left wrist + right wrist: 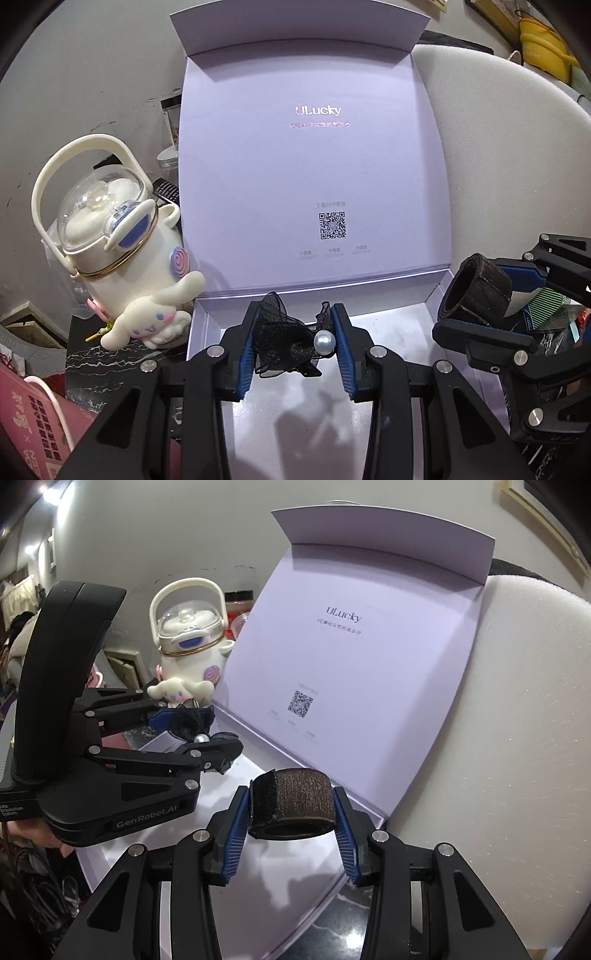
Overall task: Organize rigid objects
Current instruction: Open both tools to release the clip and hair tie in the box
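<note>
Bow clip [291, 341] clamped in left gripper [295, 345], above box [388, 332].

My left gripper [207, 734] has a matte black frame: a broad curved housing at the rear, angular linkage arms with triangular cut-outs, and round silver screw heads at each pivot. White lettering "GenRobot.AI" runs along its lower bar, with a small white label at the rear. My right gripper [291, 834] matches it: black arms, silver screws, and blue ribbed pads [232, 838] lining both fingers.
</note>
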A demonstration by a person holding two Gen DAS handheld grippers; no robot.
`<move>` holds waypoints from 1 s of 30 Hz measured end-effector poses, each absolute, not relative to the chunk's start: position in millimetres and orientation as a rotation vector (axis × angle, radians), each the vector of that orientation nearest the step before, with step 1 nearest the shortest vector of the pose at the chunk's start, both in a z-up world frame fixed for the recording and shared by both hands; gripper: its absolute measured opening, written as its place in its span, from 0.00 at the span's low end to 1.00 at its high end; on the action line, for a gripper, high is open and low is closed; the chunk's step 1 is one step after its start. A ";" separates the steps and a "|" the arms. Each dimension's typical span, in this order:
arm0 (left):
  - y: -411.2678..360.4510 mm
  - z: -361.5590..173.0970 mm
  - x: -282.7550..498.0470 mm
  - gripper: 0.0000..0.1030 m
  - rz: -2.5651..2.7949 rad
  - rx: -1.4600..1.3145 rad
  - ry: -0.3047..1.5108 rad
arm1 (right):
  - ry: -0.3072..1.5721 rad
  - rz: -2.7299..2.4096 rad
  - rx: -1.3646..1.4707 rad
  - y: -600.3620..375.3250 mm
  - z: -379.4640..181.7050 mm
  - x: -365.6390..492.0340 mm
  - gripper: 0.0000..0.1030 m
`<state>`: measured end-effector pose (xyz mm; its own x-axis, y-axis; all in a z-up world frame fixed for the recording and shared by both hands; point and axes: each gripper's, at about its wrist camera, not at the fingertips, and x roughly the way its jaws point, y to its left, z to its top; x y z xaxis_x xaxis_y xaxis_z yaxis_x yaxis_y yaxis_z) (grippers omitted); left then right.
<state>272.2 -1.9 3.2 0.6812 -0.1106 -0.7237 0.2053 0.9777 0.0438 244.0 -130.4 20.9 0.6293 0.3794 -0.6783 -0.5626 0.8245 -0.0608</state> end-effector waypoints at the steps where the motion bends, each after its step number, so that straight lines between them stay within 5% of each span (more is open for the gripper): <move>1: -2.2 3.3 272.1 0.36 -0.162 0.133 0.802 | 0.705 0.546 -0.280 -131.0 21.2 244.2 0.42; 6: -6.4 0.2 273.6 0.45 -0.141 0.139 0.837 | 0.680 0.537 -0.291 -131.7 24.4 240.7 0.57; 13: -4.9 0.9 275.4 0.49 -0.122 0.141 0.843 | 0.684 0.519 -0.299 -133.6 26.7 239.1 0.57; 17: -3.4 8.3 269.8 0.71 -0.101 0.143 0.818 | 0.677 0.511 -0.297 -134.5 29.1 238.6 0.57; 30: -2.3 48.2 242.4 0.72 -0.067 0.159 0.736 | 0.627 0.487 -0.277 -144.6 52.8 218.5 0.57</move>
